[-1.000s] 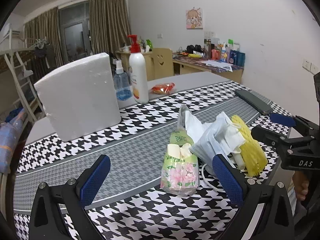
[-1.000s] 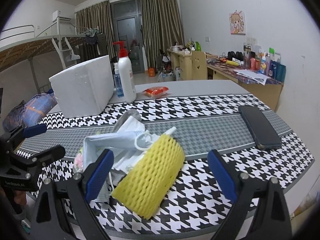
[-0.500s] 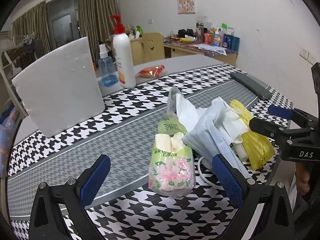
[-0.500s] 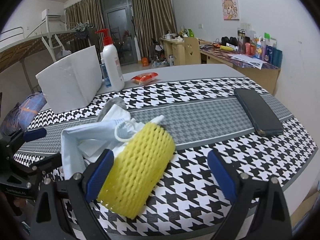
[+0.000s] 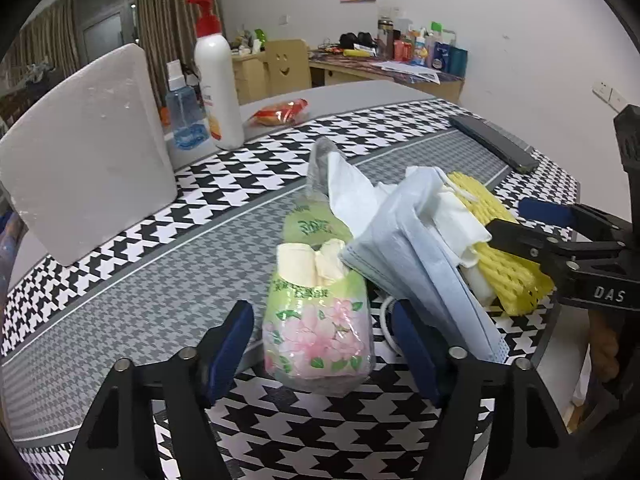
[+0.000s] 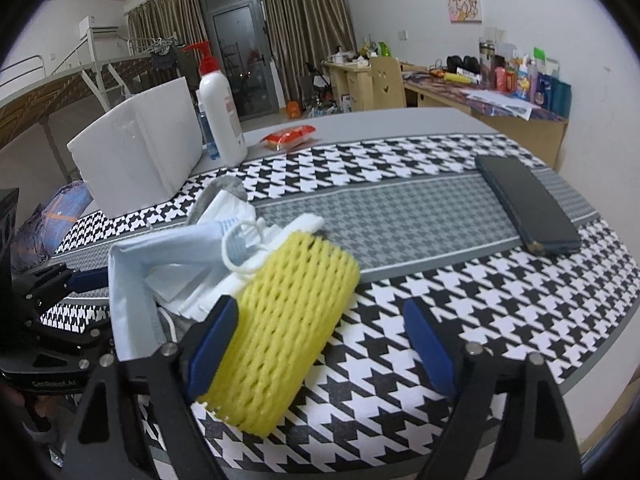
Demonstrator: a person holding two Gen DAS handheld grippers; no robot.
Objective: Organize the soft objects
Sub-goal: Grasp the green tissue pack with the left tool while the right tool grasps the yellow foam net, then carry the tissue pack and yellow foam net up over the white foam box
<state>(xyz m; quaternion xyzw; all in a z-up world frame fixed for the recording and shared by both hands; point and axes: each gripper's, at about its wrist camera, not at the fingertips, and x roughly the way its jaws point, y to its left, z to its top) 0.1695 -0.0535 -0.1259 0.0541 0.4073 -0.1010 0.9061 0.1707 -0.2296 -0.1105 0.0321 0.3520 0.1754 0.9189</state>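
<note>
Fingers of both grippers are spread wide and hold nothing.
Left gripper (image 5: 322,354) sits around the flowery plastic tissue pack (image 5: 318,332); right gripper (image 6: 320,344) sits around the yellow foam net sleeve (image 6: 286,328), near the table's (image 6: 440,216) near edge.

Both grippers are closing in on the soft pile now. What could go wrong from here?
The face masks lean on the tissue pack between the open left gripper; closing may snag both. The right gripper straddles only the yellow foam net's edge, so it may slip. A mask loop drapes onto the net.
</note>
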